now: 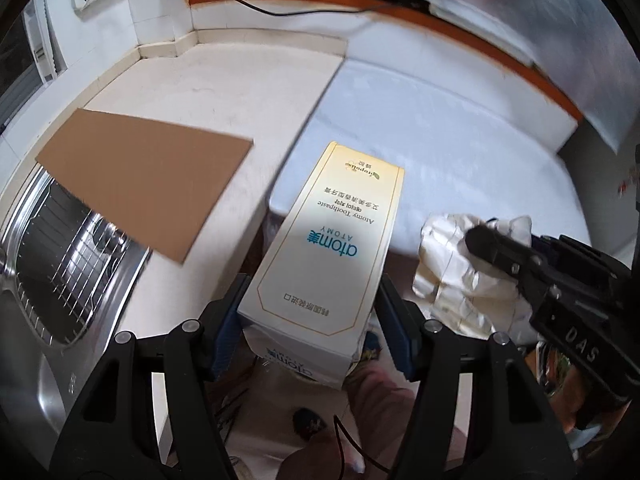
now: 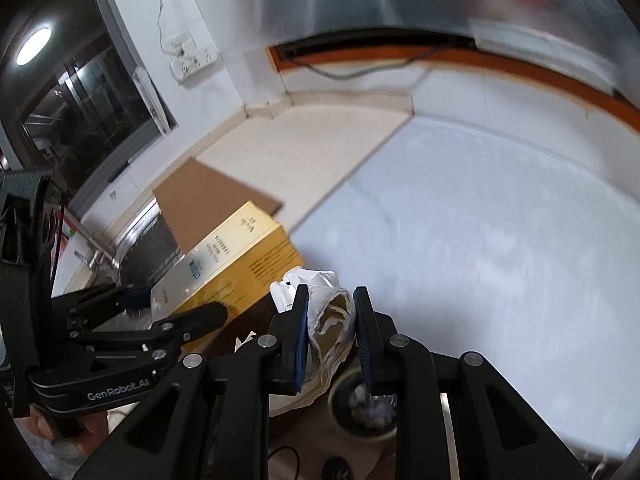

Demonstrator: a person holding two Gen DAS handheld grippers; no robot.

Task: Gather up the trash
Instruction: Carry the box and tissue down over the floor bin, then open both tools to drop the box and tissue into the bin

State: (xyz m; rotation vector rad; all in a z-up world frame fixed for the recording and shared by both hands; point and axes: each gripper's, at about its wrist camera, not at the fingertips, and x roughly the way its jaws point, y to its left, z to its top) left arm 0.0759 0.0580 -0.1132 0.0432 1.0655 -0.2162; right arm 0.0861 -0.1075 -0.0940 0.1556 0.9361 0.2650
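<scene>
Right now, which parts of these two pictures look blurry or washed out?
Left wrist view: the toothpaste box is sharp but glare bleaches its far end, and the top right corner smears. Right wrist view: the white counter and far wall blur, while the crumpled paper stays fairly clear.

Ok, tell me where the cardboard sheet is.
In the left wrist view the cardboard sheet lies flat at left on the counter, one end overhanging the steel sink, left of the toothpaste box.
</scene>
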